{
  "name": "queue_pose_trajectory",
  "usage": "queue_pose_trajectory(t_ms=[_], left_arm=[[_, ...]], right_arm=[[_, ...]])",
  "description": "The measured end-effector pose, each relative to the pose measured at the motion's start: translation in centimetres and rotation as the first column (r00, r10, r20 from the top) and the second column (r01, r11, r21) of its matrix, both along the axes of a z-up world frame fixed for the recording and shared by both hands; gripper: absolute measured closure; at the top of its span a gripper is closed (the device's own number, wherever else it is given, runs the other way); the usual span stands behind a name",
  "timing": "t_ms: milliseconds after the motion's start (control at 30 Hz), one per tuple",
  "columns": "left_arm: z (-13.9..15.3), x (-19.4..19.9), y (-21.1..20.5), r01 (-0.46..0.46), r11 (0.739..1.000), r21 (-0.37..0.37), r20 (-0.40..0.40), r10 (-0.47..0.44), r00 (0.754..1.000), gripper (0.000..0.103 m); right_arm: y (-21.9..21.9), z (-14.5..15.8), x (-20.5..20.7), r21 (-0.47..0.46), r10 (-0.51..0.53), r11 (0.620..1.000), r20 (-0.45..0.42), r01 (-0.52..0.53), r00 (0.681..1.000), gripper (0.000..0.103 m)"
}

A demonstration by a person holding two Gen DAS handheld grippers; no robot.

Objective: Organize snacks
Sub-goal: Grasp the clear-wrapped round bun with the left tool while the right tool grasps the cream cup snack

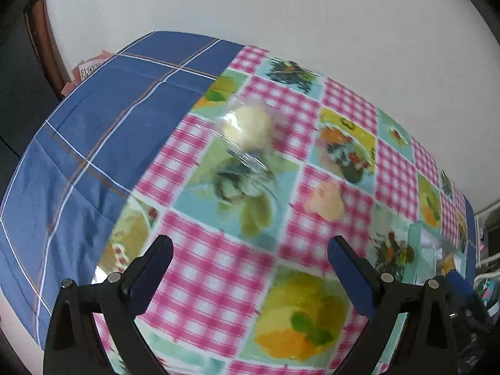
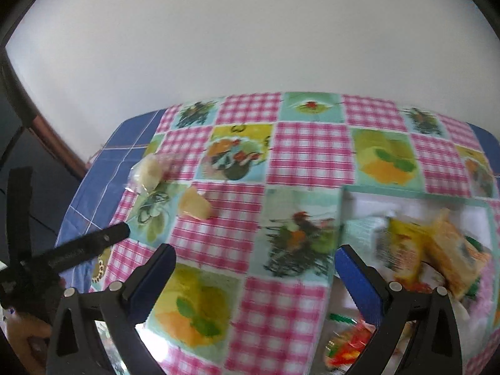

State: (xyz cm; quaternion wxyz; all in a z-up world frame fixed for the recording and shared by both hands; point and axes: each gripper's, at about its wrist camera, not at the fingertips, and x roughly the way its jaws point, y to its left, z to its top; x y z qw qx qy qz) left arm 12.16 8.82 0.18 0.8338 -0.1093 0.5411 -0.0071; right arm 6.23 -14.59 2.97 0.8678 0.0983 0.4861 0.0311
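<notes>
Both tongs, left (image 1: 250, 276) and right (image 2: 254, 284), are wide open and empty above the table (image 2: 309, 156); two wrapped snacks (image 2: 194, 207) lie centre-left.

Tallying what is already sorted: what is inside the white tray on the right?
The white tray holds a yellow packet, an orange packet and red-wrapped snacks. Blur and the right gripper's fingers hide the rest.

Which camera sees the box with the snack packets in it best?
The right wrist view: the box fills its right side, with yellow and orange packets visible inside. The left wrist view catches only a blurred sliver of it at the right edge.
</notes>
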Motion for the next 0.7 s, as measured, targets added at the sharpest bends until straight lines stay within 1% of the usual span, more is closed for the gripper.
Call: queue_pose_trajectory(t_ms=[100,167,233,267,367,433,467,533,600,633,700], left_arm=[[0.1,1.8,1.5,0.001,1.000,-0.029,-0.013,-0.001,1.000,0.004],[0.1,3.0,2.3,0.005,0.999,-0.053,-0.023,-0.006,1.000,0.004],[0.1,4.4,2.9,0.005,0.997,-0.076,-0.035,-0.008,0.999,0.004],[0.1,4.9,3.1,0.006,0.997,-0.081,-0.036,-0.009,0.999,0.004],[0.0,6.6,3.5,0.020,0.996,-0.093,-0.039,-0.023,0.999,0.004],[-0.3,7.7,3.4,0.038,0.994,-0.100,-0.039,-0.042,0.998,0.005],[-0.4,8.1,3.4,0.042,0.994,-0.098,-0.038,-0.046,0.998,0.007],[-0.7,9.2,3.2,0.055,0.996,-0.072,-0.036,-0.058,0.998,0.014],[-1.0,10.1,3.0,0.076,0.996,-0.047,-0.029,-0.077,0.997,0.017],[-1.1,10.4,2.9,0.082,0.996,-0.041,-0.027,-0.083,0.996,0.018],[-1.2,11.1,2.7,0.098,0.995,-0.034,-0.018,-0.099,0.995,0.018]], right_arm=[[1.7,-1.3,2.0,0.027,0.029,0.999,-0.046,-0.028,0.999,0.000],[2.5,-2.1,3.1,0.057,0.032,0.998,-0.074,-0.028,0.997,0.001],[3.4,-3.0,4.4,0.092,0.032,0.995,-0.102,-0.022,0.994,0.003],[4.0,-3.5,5.2,0.105,0.026,0.994,-0.119,-0.014,0.993,0.006],[5.3,-4.8,6.8,0.113,0.022,0.994,-0.148,-0.005,0.989,0.009],[6.1,-5.5,7.8,0.107,0.017,0.994,-0.166,0.001,0.986,0.013],[6.3,-5.9,8.3,0.109,0.017,0.994,-0.172,0.002,0.985,0.016],[6.8,-6.5,9.1,0.114,0.015,0.993,-0.186,0.007,0.982,0.020],[7.3,-7.2,9.9,0.118,0.012,0.993,-0.197,0.011,0.980,0.026],[7.4,-7.5,10.2,0.113,0.010,0.993,-0.201,0.013,0.980,0.028],[7.6,-7.8,10.7,0.104,0.004,0.994,-0.208,0.018,0.978,0.036]])
